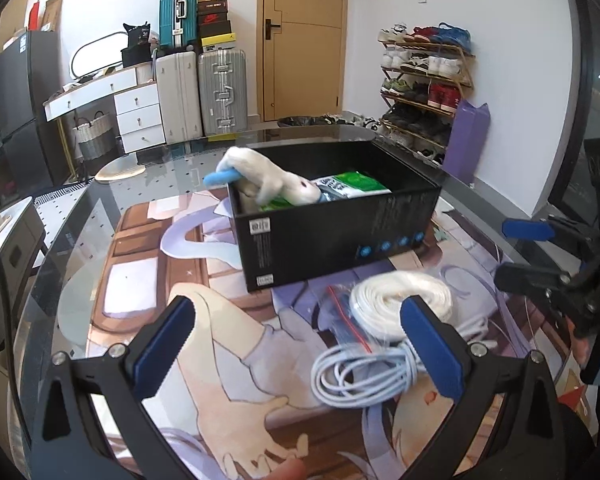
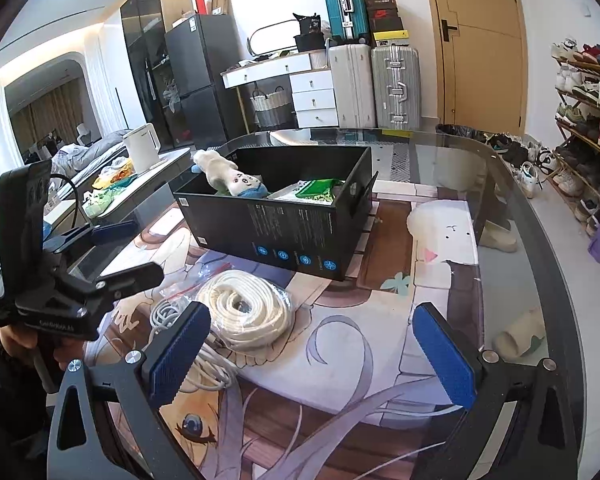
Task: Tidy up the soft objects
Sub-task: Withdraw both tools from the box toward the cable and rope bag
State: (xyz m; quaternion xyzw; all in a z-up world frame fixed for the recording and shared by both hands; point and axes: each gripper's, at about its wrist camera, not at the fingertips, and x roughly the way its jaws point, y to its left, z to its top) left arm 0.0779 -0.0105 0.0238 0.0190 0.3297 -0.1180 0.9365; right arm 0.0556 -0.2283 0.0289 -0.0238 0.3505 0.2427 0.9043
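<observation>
Sorting soft items into a black box [image 2: 284, 232], partly done.
One plush toy [image 2: 232, 178] and one green packet [image 2: 316, 192] lie inside; one bagged white rope coil [image 2: 246, 310] and one white cable bundle [image 1: 364, 372] wait on the table's near side. Left gripper [image 1: 300, 352] and right gripper [image 2: 308, 354] hover released, empty.

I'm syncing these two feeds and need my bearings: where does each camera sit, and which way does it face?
Left wrist: on the left gripper, low over the glass table, facing the black box and door; its own open fingers show, with the right gripper at the right edge.
Right wrist: on the right gripper, facing the same box from farther right; the left gripper and a hand show.
Shared: box, white rope coil, plush toy.
</observation>
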